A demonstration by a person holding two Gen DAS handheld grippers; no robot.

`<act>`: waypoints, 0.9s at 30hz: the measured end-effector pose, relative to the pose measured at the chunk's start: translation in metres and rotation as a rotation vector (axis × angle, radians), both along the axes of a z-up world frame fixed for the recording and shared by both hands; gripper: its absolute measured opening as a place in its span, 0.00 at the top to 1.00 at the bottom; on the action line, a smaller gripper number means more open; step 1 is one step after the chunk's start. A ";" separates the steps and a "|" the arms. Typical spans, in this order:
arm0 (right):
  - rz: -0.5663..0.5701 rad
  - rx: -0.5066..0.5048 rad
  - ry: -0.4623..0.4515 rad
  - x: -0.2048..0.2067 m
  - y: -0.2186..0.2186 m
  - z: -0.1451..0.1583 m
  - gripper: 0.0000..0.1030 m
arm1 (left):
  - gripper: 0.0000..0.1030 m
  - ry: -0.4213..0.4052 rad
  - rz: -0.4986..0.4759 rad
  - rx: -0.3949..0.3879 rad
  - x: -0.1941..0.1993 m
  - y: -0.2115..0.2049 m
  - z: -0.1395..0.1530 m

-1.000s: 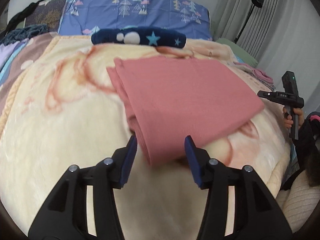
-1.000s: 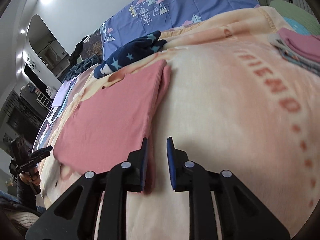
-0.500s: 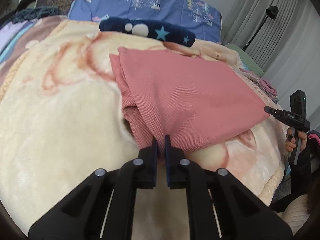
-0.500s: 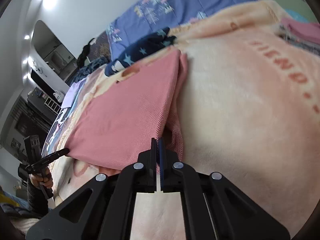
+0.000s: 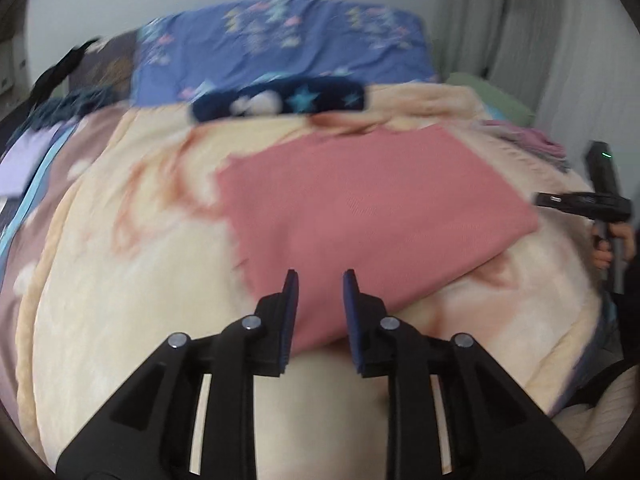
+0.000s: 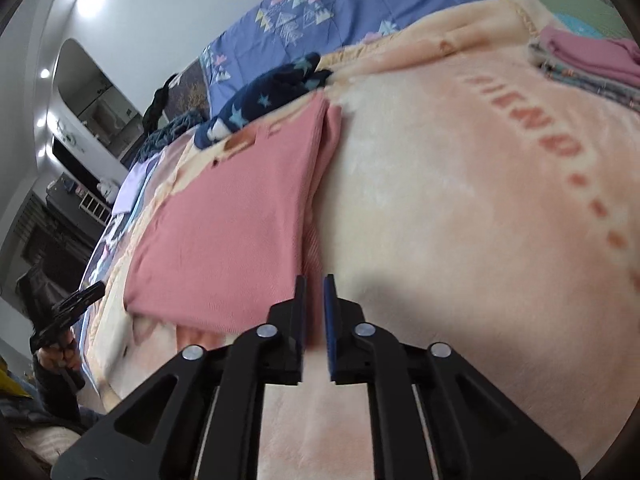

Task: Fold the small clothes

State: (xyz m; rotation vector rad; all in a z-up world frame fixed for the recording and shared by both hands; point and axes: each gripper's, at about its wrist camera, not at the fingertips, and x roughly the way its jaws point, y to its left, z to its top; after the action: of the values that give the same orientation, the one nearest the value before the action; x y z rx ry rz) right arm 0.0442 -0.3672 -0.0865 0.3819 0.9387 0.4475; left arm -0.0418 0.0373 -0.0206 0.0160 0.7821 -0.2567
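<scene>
A folded pink garment (image 5: 372, 216) lies flat on the cream blanket (image 5: 132, 288); it also shows in the right wrist view (image 6: 232, 236). My left gripper (image 5: 319, 280) is open, its fingertips over the garment's near corner, holding nothing. My right gripper (image 6: 315, 282) is open by a narrow gap at the garment's near right edge, with nothing between the pads. The right gripper also shows at the right edge of the left wrist view (image 5: 580, 204), and the left gripper at the left edge of the right wrist view (image 6: 72, 304).
A navy star-print garment (image 5: 280, 100) lies at the blanket's far end before a blue patterned pillow (image 5: 288, 48). A stack of folded clothes (image 6: 592, 60) sits at the far right. Dark clothes (image 5: 68, 104) lie far left. Curtains (image 5: 560, 40) hang at right.
Both grippers were shut on the garment's near corners half a second ago; both have opened and let go. The garment now lies flat, and the left gripper has drawn back.
</scene>
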 end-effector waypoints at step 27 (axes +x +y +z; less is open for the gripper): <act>0.109 0.095 0.161 0.195 0.036 -0.033 0.79 | 0.37 -0.021 -0.511 0.403 0.069 -0.318 -0.068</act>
State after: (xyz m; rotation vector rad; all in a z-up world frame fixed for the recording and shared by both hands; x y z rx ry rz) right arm 0.2395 -0.3308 -0.1194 0.4594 1.1005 0.5691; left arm 0.0274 -0.2803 -0.0889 0.6030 0.7899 -0.5770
